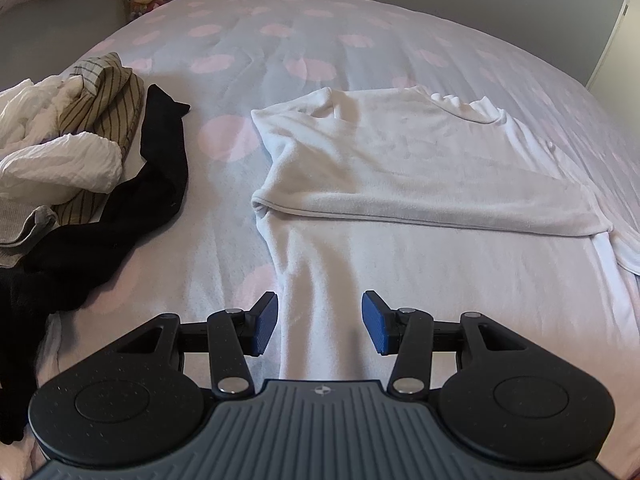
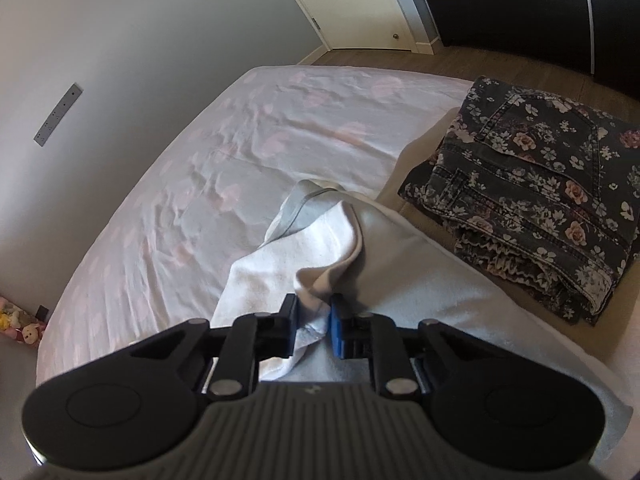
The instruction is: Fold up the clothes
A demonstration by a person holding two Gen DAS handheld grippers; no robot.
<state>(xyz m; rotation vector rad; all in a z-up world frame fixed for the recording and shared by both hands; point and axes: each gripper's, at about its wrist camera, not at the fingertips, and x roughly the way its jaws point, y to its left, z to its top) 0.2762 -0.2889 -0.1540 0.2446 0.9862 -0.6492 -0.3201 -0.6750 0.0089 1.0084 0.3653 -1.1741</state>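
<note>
White sweater (image 1: 400,160) lies spread on the bed (image 1: 280,40). Right hand-held gripper (image 2: 313,326) pinches a fold of its fabric; left hand-held gripper (image 1: 319,326) hovers spread over one sleeve, gripping nothing.

The left gripper (image 1: 320,326) has matte black linkage arms joined by round silver pivot pins, two to a side. Its fingers end in flat rectangular pads (image 1: 266,326) faced with ribbed blue rubber. Behind the arms sit two black rounded housings, each with a raised circular disc, flanking a grey ridged centre plate stamped with a small round emblem. The right gripper (image 2: 314,326) is built alike: black arms, silver pins, blue pads (image 2: 335,330), grey ribbed plate.
</note>
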